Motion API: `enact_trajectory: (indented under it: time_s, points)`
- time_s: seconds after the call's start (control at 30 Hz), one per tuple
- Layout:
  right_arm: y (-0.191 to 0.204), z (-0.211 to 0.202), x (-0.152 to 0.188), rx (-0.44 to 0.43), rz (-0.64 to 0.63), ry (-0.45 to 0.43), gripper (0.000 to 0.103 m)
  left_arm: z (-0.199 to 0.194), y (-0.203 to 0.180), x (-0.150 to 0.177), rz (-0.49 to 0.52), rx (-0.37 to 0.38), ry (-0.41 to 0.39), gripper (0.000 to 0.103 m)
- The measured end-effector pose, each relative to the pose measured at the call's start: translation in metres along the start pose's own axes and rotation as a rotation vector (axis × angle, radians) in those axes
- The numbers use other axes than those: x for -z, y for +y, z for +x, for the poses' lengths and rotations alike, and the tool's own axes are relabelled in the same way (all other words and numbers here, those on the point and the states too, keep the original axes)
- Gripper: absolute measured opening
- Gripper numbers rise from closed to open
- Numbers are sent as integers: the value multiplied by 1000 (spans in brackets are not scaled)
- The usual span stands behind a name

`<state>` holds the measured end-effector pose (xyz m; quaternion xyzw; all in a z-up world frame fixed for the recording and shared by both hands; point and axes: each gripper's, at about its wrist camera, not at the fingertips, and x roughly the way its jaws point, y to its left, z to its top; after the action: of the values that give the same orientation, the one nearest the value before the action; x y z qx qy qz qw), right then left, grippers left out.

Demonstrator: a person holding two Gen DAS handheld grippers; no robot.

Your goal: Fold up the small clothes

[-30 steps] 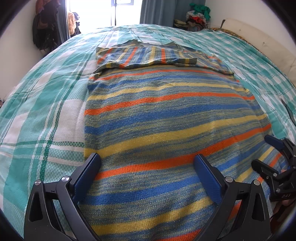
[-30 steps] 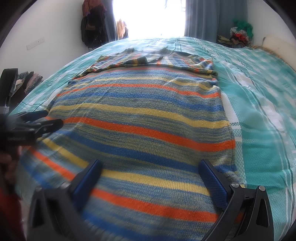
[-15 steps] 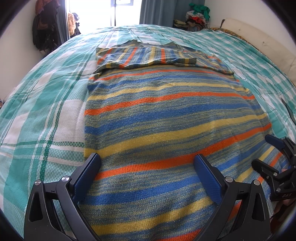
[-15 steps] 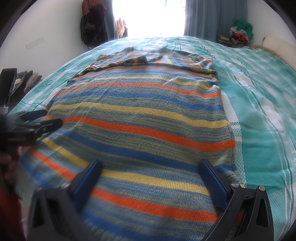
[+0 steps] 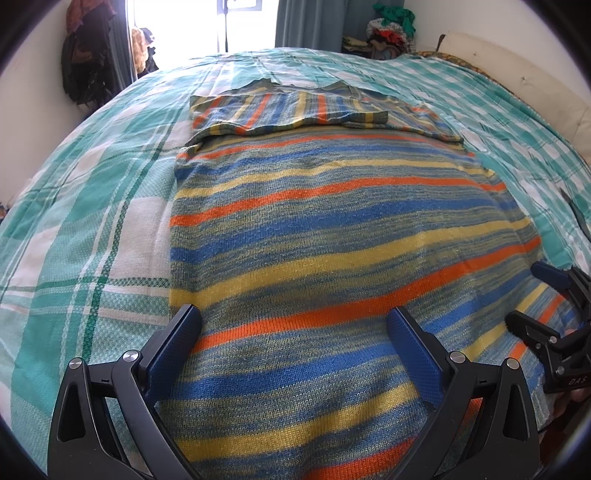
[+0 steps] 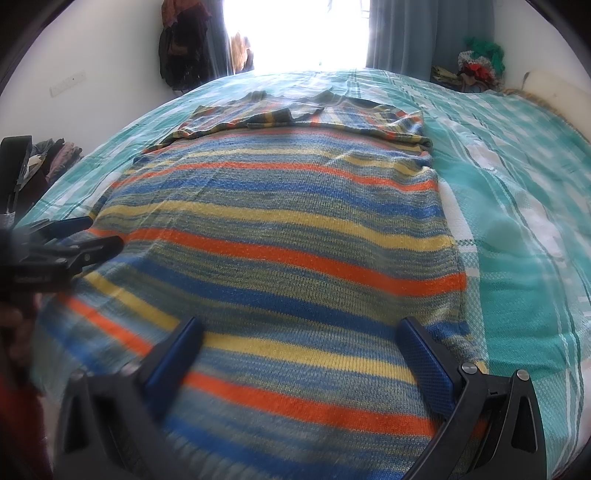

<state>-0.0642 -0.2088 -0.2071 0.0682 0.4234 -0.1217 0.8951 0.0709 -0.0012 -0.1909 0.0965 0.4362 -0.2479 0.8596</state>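
A striped knit sweater point(image 5: 332, 229) in blue, yellow, orange and grey-green lies flat on the bed, sleeves folded across its far end point(image 5: 295, 110). It also fills the right wrist view point(image 6: 280, 240). My left gripper point(image 5: 293, 325) is open and empty, jaws wide over the sweater's near left hem. My right gripper point(image 6: 299, 339) is open and empty over the near right hem. The right gripper shows at the right edge of the left wrist view point(image 5: 546, 306); the left gripper shows at the left edge of the right wrist view point(image 6: 74, 236).
The bed has a teal and white plaid cover point(image 5: 92, 236). Dark clothes hang on the wall point(image 5: 88, 62) by the bright window. A pile of clothes point(image 5: 388, 29) sits behind the bed. More clothes lie at the left point(image 6: 59, 155).
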Motion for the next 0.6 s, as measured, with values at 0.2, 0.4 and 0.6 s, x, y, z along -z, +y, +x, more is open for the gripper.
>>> enact_trajectory:
  time_s: [0.2, 0.4, 0.6]
  points:
    - [-5, -13, 7, -6, -7, 46, 103, -19, -4, 19, 58, -1, 44, 101]
    - [-21, -38, 16, -38, 29, 143, 103, -61, 5, 40, 51, -25, 145, 102]
    - [-70, -106, 11, -78, 222, 29, 103, -120, 49, 42, -196, 71, 76, 100]
